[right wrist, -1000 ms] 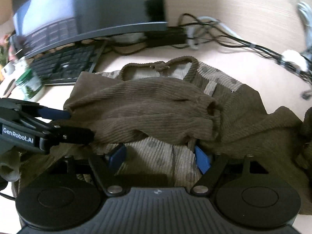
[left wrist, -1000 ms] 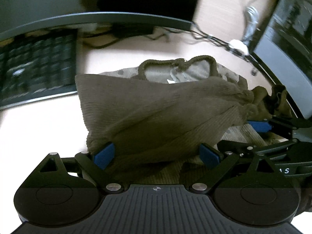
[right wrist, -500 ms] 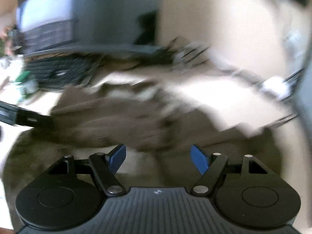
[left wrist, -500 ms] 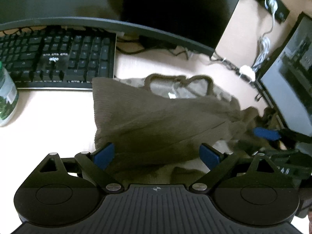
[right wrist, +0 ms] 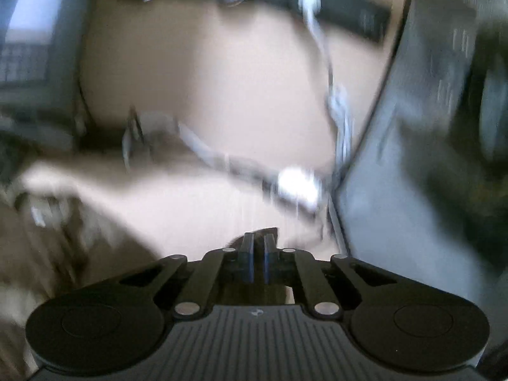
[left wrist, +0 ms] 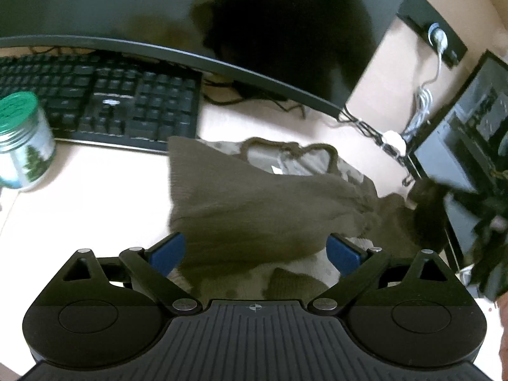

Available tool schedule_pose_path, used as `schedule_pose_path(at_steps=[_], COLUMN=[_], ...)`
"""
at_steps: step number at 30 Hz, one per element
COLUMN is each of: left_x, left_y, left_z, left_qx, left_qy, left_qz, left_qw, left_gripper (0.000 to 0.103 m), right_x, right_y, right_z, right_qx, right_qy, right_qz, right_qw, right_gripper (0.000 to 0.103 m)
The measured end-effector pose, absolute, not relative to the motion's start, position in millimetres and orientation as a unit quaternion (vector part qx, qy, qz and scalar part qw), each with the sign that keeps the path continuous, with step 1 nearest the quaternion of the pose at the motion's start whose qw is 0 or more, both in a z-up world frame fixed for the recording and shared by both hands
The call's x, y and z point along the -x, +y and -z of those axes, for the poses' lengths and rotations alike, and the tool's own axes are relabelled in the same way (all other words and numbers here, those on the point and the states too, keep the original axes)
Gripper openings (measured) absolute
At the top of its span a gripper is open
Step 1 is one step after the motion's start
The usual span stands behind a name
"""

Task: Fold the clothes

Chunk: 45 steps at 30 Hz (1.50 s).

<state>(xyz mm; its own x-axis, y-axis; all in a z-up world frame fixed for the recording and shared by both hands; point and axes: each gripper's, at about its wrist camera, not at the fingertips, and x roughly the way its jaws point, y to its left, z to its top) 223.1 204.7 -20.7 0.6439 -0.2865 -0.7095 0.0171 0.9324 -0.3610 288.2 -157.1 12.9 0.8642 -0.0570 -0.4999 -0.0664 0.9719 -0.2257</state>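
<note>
Currently the brown knit sweater (left wrist: 254, 209) lies at frame centre on the desk (left wrist: 95, 197), one sleeve crossed over its body, collar toward the keyboard (left wrist: 104, 108). Left gripper (left wrist: 254, 250): jaws spread wide above the fabric, holding nothing. Right gripper (right wrist: 257, 262): jaws nearly closed, pinching dark knit fabric, apparently the other sleeve, at lower centre of a blurred view. Judged step: sleeve fold. Next, carry the pinched sleeve across the body, clear of the cables (left wrist: 390, 139).
</note>
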Motion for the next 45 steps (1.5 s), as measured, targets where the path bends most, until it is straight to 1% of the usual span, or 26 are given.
schedule_pose_path(at_steps=[3, 7, 12, 14, 16, 17, 19, 20, 21, 24, 26, 30, 34, 36, 37, 38, 39, 40, 41, 45], left_x=[-214.6, -202.5, -195.0, -191.7, -187.8, -185.8, -182.2, -180.8, -180.5, -188.1, -197.7, -234.9, -273.7, -285.4, -283.9, -282.5, -281.0, -279.6, -278.2, -272.4], left_y=[220.7, 241.6, 259.9, 263.4, 265.5, 267.0, 270.1, 270.9, 271.3, 265.9, 258.8, 234.6, 208.0, 194.6, 195.5, 196.5, 197.4, 198.3, 199.2, 203.0], left_z=[20.9, 23.6, 26.7, 26.3, 25.4, 25.3, 25.0, 24.7, 24.6, 25.2, 25.8, 34.5, 55.4, 63.6, 62.9, 62.2, 61.5, 60.8, 60.1, 57.3], left_qx=[0.176, 0.2, 0.224, 0.227, 0.232, 0.236, 0.243, 0.244, 0.244, 0.249, 0.255, 0.257, 0.242, 0.226, 0.213, 0.2, 0.188, 0.175, 0.162, 0.111], left_qy=[0.409, 0.403, 0.396, 0.395, 0.394, 0.394, 0.393, 0.391, 0.389, 0.383, 0.379, 0.383, 0.413, 0.426, 0.426, 0.427, 0.427, 0.428, 0.428, 0.427], left_qz=[0.071, 0.059, 0.057, 0.059, 0.069, 0.074, 0.083, 0.085, 0.087, 0.102, 0.12, 0.142, 0.124, 0.125, 0.116, 0.106, 0.097, 0.087, 0.078, 0.039], left_qw=[0.893, 0.891, 0.889, 0.888, 0.887, 0.885, 0.883, 0.883, 0.884, 0.884, 0.882, 0.876, 0.869, 0.867, 0.871, 0.875, 0.879, 0.883, 0.886, 0.897], left_gripper=[0.099, 0.099, 0.099, 0.099, 0.099, 0.099, 0.099, 0.099, 0.099, 0.1, 0.1, 0.1, 0.099, 0.094, 0.08, 0.072, 0.067, 0.041, 0.033, 0.033], right_x=[-280.5, -264.8, -256.1, -255.2, -257.0, -255.2, -252.2, -251.8, -251.5, -247.9, -243.7, -235.3, -227.0, -222.8, -220.8, -221.6, -223.0, -224.3, -224.9, -228.7], right_y=[-146.2, -127.0, -51.4, -17.2, 12.8, 19.0, 21.9, 11.9, 1.8, -28.0, -43.6, -74.8, -106.0, -121.6, -129.2, -132.7, -134.6, -136.5, -136.1, -135.9], right_z=[-61.7, -97.6, -108.4, -100.9, -85.8, -80.7, -74.5, -75.3, -76.1, -60.9, -46.6, -17.9, 10.7, 25.1, 31.9, 31.4, 30.3, 29.1, 27.2, 23.6], right_qx=[0.101, 0.059, 0.078, 0.097, 0.121, 0.121, 0.116, 0.107, 0.098, 0.077, 0.066, 0.044, 0.021, 0.01, 0.004, 0.003, 0.004, 0.006, 0.01, 0.021], right_qy=[0.205, 0.18, 0.165, 0.168, 0.193, 0.197, 0.202, 0.197, 0.192, 0.212, 0.23, 0.267, 0.302, 0.319, 0.327, 0.327, 0.326, 0.324, 0.32, 0.309], right_qz=[-0.041, -0.106, -0.215, -0.263, -0.315, -0.332, -0.352, -0.345, -0.338, -0.301, -0.275, -0.221, -0.166, -0.138, -0.125, -0.124, -0.123, -0.121, -0.121, -0.121], right_qw=[0.973, 0.976, 0.959, 0.945, 0.921, 0.915, 0.907, 0.911, 0.916, 0.927, 0.931, 0.937, 0.939, 0.938, 0.937, 0.937, 0.937, 0.938, 0.94, 0.943], right_gripper=[0.005, 0.005, 0.005, 0.005, 0.007, 0.011, 0.042, 0.072, 0.087, 0.091, 0.103, 0.103, 0.103, 0.103, 0.103, 0.103, 0.103, 0.103, 0.103, 0.103])
